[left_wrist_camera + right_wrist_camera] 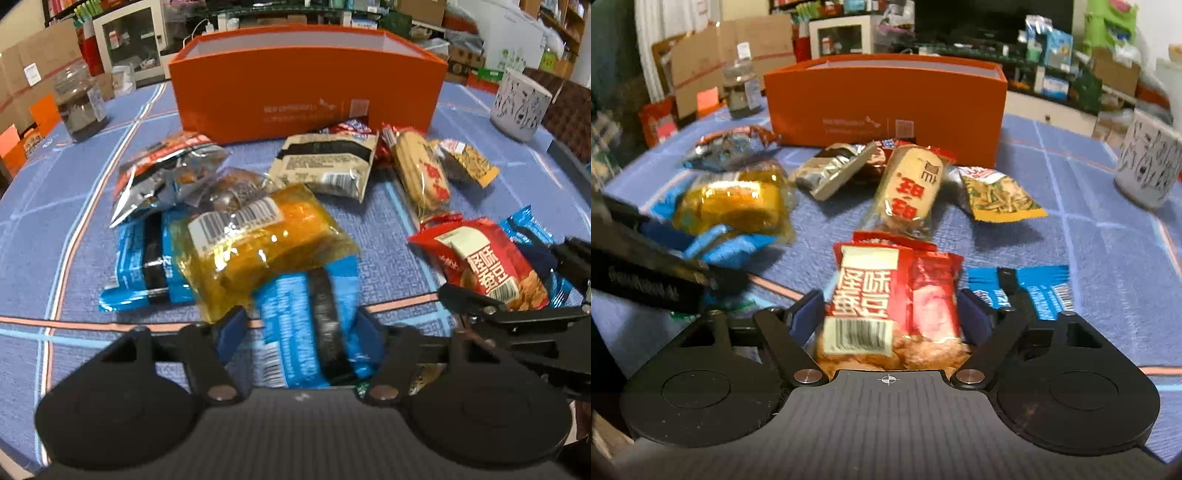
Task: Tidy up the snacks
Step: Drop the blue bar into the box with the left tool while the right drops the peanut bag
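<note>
The surface [406,229] wears a blue woven cloth crossed by pale blue, white and salmon stripes. Behind it on the left, flat brown cardboard cartons [33,70] lean against the wall, beside a small white cabinet with a glass door [127,35]. Crowded shelves of coloured packages [1049,48] run along the back, with a dark screen [993,18] above them. A large white box [513,40] stands at the right. The light is dim, warm and indoor.
</note>
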Motion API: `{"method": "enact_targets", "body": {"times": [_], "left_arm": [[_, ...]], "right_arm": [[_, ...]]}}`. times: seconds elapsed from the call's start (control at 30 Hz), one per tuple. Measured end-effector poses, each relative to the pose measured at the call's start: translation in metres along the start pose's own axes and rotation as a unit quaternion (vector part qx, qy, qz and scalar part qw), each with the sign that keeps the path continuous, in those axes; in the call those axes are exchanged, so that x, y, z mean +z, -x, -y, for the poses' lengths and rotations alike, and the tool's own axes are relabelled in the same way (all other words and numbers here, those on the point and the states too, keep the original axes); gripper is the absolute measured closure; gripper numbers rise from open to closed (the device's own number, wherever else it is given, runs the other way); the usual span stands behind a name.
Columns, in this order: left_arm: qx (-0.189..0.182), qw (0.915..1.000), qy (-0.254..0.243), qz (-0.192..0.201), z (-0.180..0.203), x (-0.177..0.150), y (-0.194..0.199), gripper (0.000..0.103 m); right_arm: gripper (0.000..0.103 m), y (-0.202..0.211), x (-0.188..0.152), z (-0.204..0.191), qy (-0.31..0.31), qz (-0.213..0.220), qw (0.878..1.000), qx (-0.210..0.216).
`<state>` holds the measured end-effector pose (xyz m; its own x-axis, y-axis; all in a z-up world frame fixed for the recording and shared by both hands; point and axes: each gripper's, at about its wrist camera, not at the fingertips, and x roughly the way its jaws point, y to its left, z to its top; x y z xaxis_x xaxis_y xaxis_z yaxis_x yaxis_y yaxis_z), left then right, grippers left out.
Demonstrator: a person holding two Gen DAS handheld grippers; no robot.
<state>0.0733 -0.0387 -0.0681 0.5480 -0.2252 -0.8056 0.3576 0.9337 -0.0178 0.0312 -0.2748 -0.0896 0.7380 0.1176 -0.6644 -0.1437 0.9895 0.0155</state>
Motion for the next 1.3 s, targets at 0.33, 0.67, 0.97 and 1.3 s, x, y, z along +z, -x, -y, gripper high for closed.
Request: {"method": "enact_targets", "body": {"times": [0.33,0.67,0.97,1.3], "left_arm": [[-0.069,0.9949,0.024,0.069,-0.026,0.032,0.056,0.056],[-0.026,0.9899,0.015,0.139,-0.049,0.191,0.014,0.056],[0.006,0.9952,0.014,0.097,-0.060,0.246,-0.069,0.041],[0.003,0.9983,0.010,0.057,-0.063,0.226,-0.096,0.035]], "right_arm": [[0.059,0.050,0.036,0.009,-0.046,0.087,0.993,0.062],[0.059,-0.001,0.171,0.047,-0.033,0.140,0.990,0.007],[0.057,-0.123,0.228,0.056,-0.004,0.063,0.998,-0.011],[0.050,-0.140,0.220,0.052,-0.006,0.035,0.999,0.007]]}}
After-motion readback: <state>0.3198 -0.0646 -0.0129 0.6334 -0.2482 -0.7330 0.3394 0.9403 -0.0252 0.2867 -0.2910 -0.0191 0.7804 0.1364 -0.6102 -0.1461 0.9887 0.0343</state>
